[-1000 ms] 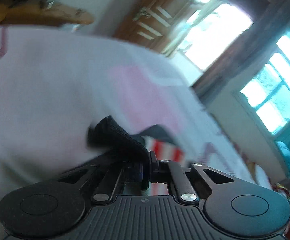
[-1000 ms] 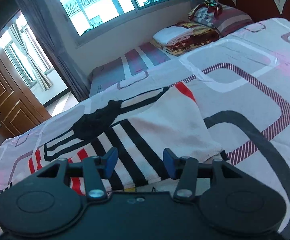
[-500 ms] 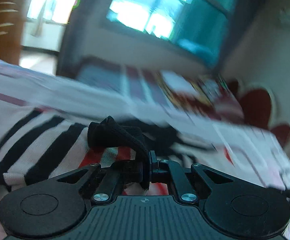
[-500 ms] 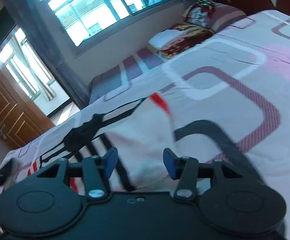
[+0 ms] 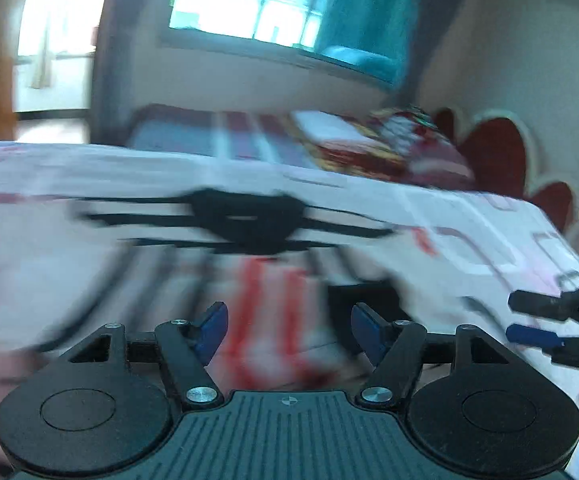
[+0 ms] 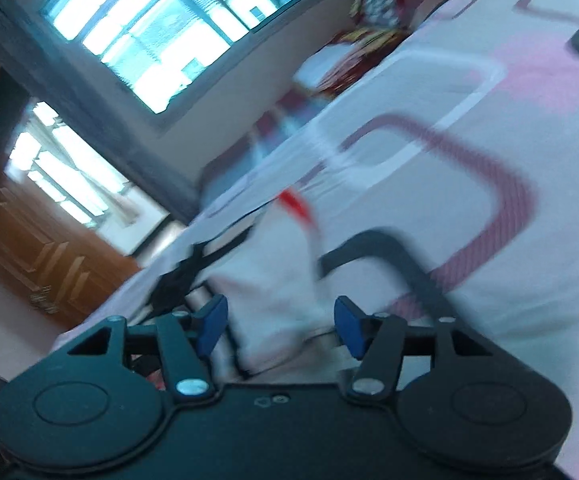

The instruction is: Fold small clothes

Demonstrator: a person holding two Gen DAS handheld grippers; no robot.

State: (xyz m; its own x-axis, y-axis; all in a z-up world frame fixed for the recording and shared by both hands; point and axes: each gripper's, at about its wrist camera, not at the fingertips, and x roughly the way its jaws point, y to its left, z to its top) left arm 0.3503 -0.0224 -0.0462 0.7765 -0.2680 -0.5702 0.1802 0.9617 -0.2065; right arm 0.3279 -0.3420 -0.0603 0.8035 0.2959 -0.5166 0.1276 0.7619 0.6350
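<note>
Left tool [image 5: 285,332], jaws just opened and holding nothing, above blurred striped garment [image 5: 277,304]; right tool [image 6: 275,328] spread, likewise empty; bed [image 6: 489,240] smeared.

striped garment [image 5: 273,264] motion-blurred; bedding [image 6: 469,128] smeared

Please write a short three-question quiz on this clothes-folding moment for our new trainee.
1. True or false: the left gripper is clamped on the garment.
2. What lies on the bed ahead of the left gripper? A) a striped garment B) a towel C) a shoe
3. Fill in: in the left wrist view, the right gripper shows at the ___ edge.

Key: 1. False. Its jaws have just been opening and stand apart, with nothing pinched between the pads. 2. A, with black and red stripes, though blurred. 3. Right.
</note>
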